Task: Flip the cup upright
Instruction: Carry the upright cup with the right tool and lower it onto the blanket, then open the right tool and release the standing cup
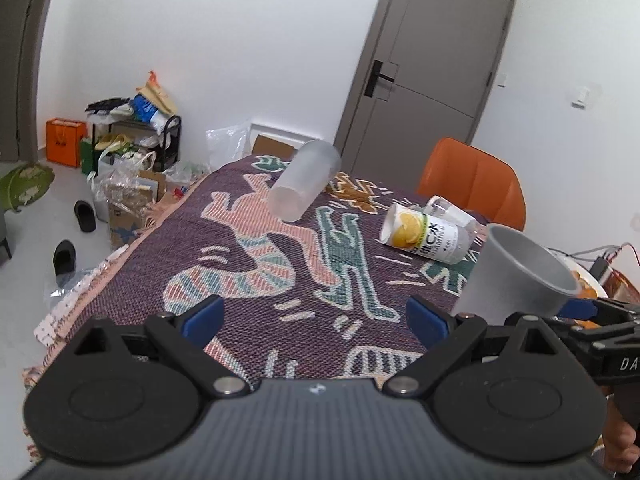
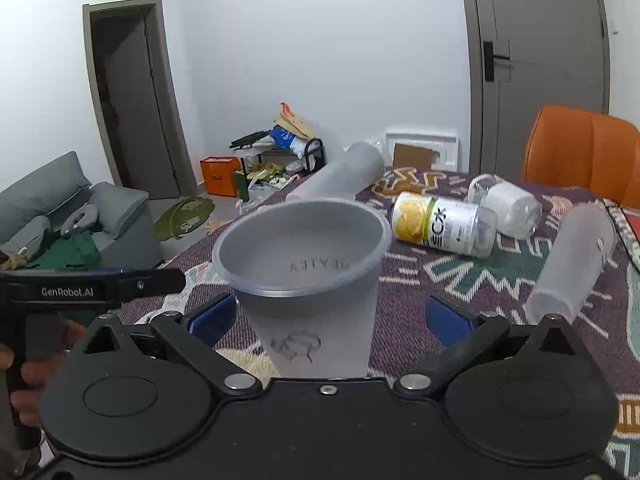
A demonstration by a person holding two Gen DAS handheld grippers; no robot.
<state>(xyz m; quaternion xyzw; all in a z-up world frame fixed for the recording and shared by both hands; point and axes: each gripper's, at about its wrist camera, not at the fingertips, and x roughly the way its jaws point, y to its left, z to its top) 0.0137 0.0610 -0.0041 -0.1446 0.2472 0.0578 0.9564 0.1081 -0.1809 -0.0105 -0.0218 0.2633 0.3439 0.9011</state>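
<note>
A grey frosted cup point(image 2: 316, 280) stands mouth up on the patterned tablecloth point(image 2: 440, 288), between the fingers of my right gripper point(image 2: 330, 318). The blue pads point(image 2: 212, 318) stand wide apart, with gaps on both sides of the cup. The cup also shows at the right of the left wrist view point(image 1: 516, 276). My left gripper point(image 1: 316, 318) is open and empty over the cloth point(image 1: 248, 264), to the left of the cup.
Other cups lie on their sides: a frosted one at the far edge point(image 1: 304, 186), a lemon-print one point(image 1: 424, 236), a clear one point(image 2: 506, 204) and a frosted one at the right point(image 2: 572, 264). An orange chair point(image 1: 472, 180) stands behind the table.
</note>
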